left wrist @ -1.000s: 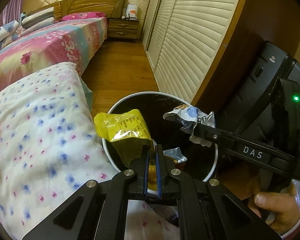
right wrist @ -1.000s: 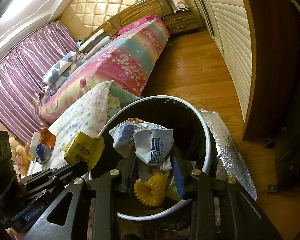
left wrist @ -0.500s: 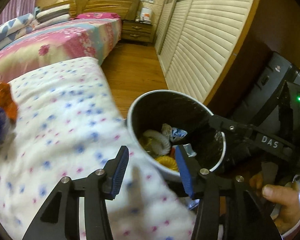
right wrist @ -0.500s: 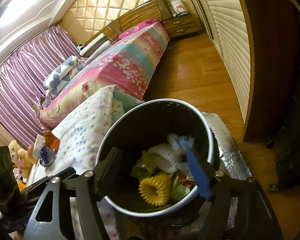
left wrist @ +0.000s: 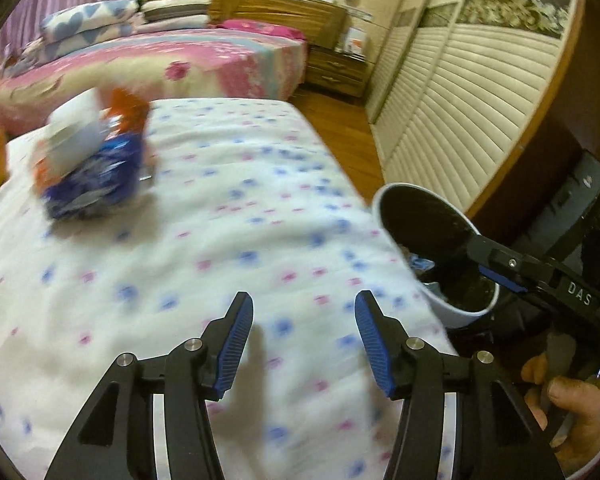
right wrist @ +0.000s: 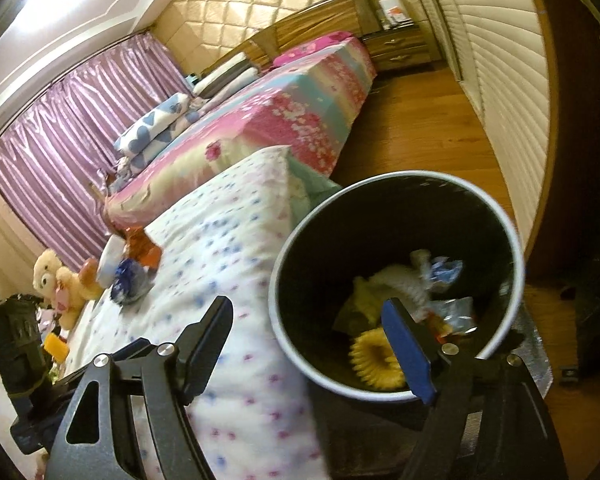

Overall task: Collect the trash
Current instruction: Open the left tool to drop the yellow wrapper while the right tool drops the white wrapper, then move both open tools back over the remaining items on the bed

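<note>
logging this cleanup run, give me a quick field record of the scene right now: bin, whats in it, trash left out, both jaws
bin: white-rimmed trash bin beside the spotted quilt
bin contents: yellow wrapper, yellow ridged ring, white and blue wrappers
trash left out: blue and orange wrappers piled on the quilt, blurred
left gripper: jaws opening, nothing between them, over the quilt
right gripper: jaws opening, nothing gripped, at the bin's near rim
nearby: soft toys at the quilt's far end

Bin (right wrist: 396,280) mouth unobstructed; quilt (left wrist: 220,260) crowds its rim.
</note>
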Motion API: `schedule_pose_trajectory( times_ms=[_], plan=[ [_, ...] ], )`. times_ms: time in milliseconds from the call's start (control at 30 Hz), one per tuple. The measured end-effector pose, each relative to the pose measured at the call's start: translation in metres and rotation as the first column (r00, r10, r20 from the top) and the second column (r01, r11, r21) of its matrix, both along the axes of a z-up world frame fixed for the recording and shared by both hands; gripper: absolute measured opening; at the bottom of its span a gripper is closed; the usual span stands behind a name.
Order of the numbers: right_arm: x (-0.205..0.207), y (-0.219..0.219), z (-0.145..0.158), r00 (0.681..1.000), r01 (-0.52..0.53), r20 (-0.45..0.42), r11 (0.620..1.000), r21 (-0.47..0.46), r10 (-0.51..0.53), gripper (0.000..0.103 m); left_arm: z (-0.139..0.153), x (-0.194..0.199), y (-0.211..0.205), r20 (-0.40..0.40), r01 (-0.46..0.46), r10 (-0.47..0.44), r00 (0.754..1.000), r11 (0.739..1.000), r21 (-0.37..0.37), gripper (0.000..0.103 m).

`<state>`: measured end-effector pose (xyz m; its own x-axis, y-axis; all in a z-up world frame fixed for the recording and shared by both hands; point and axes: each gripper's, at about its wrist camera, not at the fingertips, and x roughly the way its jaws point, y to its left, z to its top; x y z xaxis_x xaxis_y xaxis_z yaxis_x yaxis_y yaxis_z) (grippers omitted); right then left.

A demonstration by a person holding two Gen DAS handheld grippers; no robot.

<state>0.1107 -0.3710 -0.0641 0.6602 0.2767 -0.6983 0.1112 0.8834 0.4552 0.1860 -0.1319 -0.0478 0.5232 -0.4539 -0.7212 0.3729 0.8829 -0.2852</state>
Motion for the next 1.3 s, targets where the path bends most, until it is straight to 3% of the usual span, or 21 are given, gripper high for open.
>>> schedule_pose_trajectory(
  times_ms=[667, 1300],
  plan=[
    [0.017, 0.105, -0.003, 0.978, -0.208, 0.004, 0.978, 0.016, 0.208, 0.079, 0.006, -0.009, 0.139, -0.005, -0.261, 0.261, 0.965, 0.965, 0.015, 0.053],
    [0.046, 0.168, -0.008, 0.945, -0.326, 0.004, 0.945, 0.031, 0.326, 0.079, 0.003, 0.02, 0.183, 0.012, -0.345, 0.345, 0.939, 0.937, 0.055, 0.053]
  ],
)
